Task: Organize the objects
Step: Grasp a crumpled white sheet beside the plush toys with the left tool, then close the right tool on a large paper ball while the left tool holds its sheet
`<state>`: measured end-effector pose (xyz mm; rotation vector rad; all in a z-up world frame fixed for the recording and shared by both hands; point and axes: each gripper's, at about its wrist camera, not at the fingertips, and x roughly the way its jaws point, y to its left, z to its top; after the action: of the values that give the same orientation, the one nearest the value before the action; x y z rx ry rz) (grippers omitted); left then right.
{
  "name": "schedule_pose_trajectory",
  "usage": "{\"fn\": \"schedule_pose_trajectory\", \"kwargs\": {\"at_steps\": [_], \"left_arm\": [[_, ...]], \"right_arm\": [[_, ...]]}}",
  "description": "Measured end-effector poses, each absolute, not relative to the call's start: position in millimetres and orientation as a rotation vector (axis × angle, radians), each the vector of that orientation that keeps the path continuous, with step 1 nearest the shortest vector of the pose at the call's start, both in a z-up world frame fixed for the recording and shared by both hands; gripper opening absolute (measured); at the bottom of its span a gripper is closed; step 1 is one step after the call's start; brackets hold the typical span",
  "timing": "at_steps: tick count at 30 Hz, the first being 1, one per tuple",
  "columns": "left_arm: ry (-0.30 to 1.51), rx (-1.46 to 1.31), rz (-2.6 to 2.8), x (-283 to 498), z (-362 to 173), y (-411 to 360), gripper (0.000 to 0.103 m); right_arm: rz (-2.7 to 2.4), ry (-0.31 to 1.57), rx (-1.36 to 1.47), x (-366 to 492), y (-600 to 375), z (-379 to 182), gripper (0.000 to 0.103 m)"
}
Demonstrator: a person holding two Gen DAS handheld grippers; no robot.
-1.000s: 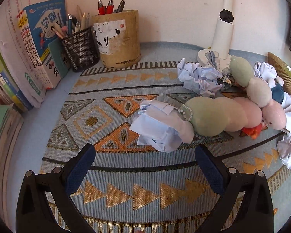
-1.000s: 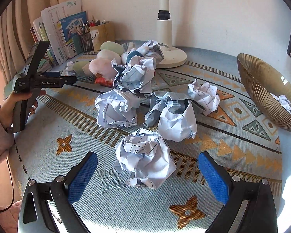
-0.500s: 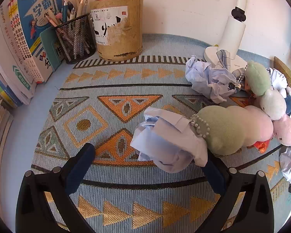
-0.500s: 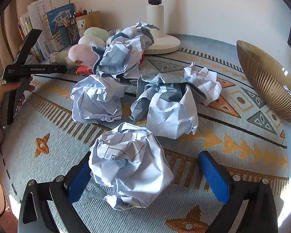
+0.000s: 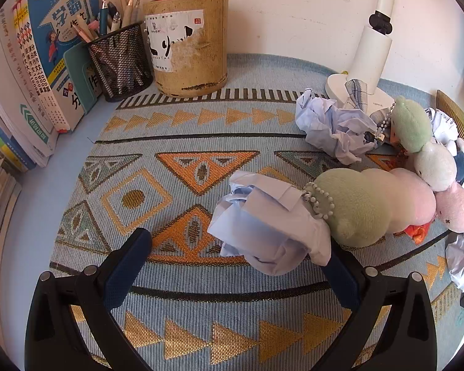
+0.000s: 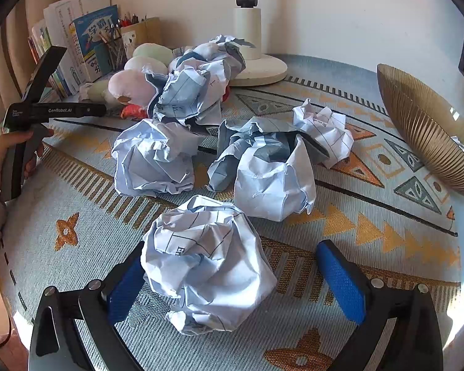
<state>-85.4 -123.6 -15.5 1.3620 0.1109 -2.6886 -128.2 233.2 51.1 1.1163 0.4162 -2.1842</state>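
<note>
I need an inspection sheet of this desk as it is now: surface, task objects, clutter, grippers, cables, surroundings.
Surface: patterned woven mat covering the desk.
Job's things: crumpled paper balls scattered on the mat; one lies between the right fingers, another against the left gripper's right finger; gold ribbed bowl at the right, a bit of paper inside.
Clutter: plush toys among the paper.
Grippers: left hand-held gripper open; right hand-held gripper open.
Cables: nothing seen on the mat.
Surroundings: lamp base, mesh pen cup, cylindrical pen holder, books by the wall.
</note>
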Motion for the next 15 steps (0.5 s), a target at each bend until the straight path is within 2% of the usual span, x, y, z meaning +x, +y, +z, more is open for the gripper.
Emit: {"fn": "schedule_pose_trajectory", "kwargs": {"at_steps": [15], "left_arm": [[0.111,1.362,-2.687,-86.7,-16.0,-122.7,0.103]], "right_arm": [[-2.184,0.417,1.117,-128.0,233.6,51.7,0.103]]}}
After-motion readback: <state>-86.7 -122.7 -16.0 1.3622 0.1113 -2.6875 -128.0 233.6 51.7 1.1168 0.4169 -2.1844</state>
